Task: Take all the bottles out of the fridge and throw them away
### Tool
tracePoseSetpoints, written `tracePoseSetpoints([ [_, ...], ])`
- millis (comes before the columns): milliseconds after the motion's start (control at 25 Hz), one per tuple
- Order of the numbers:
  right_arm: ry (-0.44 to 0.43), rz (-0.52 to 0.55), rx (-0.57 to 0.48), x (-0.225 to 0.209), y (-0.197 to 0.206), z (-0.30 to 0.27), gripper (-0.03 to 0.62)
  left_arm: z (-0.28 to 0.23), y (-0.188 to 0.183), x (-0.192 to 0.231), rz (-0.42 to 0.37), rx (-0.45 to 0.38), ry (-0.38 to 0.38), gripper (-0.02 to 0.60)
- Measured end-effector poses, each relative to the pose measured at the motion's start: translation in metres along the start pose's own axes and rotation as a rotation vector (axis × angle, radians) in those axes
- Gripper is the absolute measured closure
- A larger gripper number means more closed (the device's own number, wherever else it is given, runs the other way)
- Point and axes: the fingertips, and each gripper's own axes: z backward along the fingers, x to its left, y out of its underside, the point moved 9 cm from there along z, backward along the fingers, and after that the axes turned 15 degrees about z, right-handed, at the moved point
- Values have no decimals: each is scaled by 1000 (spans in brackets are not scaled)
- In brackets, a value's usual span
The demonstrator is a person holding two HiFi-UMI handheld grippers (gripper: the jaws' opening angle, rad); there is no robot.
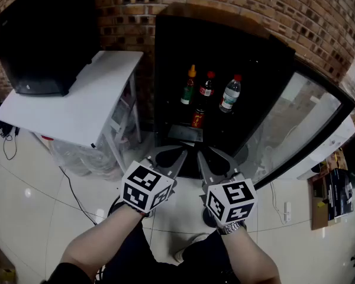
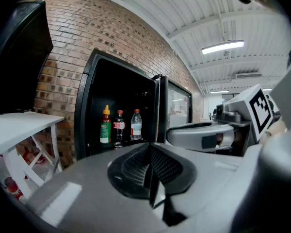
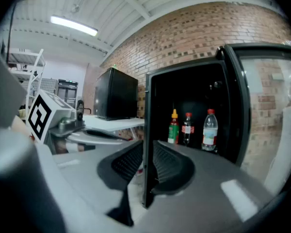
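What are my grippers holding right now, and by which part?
Nothing: left gripper and right gripper are both shut and empty; bottles stand in the fridge.

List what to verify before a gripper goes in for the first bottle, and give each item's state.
1. Fridge door open: ok, swung wide.
2. Bottles in sight: ok; yellow-capped bottle, cola bottle and water bottle stand upright on a shelf, and a fourth bottle sits lower.
3. Left gripper empty: ok, nothing held.
4. Right gripper empty: ok, nothing held.
5. Jaws opened for a grasp: not ok, both pairs are together.
6. Place to throw bottles: cannot tell, no bin clearly in view.
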Motion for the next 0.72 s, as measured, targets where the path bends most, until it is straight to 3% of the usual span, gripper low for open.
tracePoseSetpoints([
  [720,65,35,-29,-65,-45,-134,430,-36,-26,68,-12,-10,-38,578],
])
